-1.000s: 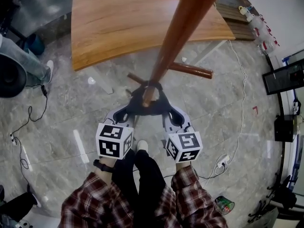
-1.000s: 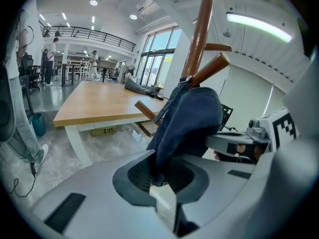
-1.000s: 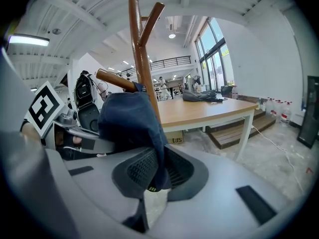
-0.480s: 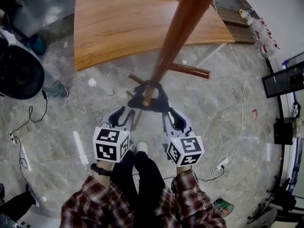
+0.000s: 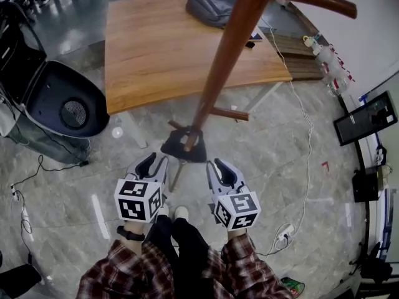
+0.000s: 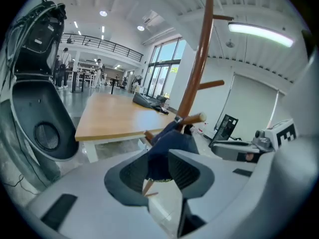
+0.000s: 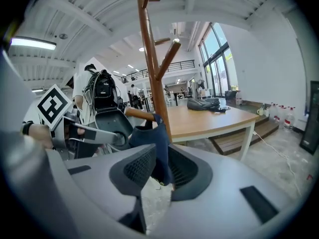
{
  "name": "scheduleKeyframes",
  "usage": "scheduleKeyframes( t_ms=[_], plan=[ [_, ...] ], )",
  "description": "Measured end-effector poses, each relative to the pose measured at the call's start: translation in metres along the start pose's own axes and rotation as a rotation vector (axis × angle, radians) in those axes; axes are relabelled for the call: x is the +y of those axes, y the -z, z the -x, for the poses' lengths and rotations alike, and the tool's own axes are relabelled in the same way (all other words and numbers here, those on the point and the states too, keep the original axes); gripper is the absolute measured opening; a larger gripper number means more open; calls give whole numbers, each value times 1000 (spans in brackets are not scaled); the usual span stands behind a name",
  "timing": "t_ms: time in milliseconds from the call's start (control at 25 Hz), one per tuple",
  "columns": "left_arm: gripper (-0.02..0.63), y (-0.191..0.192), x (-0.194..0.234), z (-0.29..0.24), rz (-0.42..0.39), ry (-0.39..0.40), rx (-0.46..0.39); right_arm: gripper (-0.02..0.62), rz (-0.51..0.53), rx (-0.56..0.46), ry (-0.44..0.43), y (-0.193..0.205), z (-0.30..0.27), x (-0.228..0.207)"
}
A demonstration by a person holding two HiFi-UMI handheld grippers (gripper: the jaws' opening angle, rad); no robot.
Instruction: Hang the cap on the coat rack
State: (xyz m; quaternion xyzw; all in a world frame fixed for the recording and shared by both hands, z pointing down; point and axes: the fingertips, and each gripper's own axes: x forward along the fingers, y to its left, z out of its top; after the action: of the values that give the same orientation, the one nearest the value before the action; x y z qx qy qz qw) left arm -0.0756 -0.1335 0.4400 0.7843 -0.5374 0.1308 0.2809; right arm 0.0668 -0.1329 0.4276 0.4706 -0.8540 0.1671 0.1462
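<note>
Navy-blue fabric cap (image 5: 185, 148) is seen hung on a short wooden peg (image 6: 193, 118) low on the reddish-brown wooden coat rack (image 5: 225, 55), just below the middle of the head view. It is draped over the peg's pale end, and no jaw is touching it.

The left gripper (image 5: 157, 160), grey with dark ribbed pads, is held below and to the left of the cap, close to it but apart. Its jaws have just been opening and stand wide, with nothing pinched between them; the cap is seen only beyond the gap. The right gripper (image 5: 217, 164) is held below and to the right of the cap, likewise apart from it. Its jaws are also spread and nothing is gripped.

The rack's pole is seen slanting from the top edge, right of centre, down to the cap. A long light-wood table (image 5: 156, 48) fills the upper middle of the head view, and a grey soft bag (image 5: 211, 8) is laid on its far end. Red-and-white checked sleeves (image 5: 124, 273) are seen at the bottom edge, above a grey marbled floor (image 5: 280, 161).
</note>
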Motion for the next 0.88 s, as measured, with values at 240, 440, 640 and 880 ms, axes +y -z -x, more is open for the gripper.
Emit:
scheduleKeyframes(
  t_ms=[240,440,640,880],
  plan=[
    [112,-75,-40,38,-69,56,-140,66,15,-109,-51,-71,24,16],
    [112,-113,-79,71,-138,118,-225,66,20,-197,-113,-122,46,41],
    [110,-124,-107,103,-218,151,-286,66,52,-260,-172,-148,76,70],
    [110,-139,-124,134,-240,196,-329,43,144,-319,-200,-174,103,95]
  ],
)
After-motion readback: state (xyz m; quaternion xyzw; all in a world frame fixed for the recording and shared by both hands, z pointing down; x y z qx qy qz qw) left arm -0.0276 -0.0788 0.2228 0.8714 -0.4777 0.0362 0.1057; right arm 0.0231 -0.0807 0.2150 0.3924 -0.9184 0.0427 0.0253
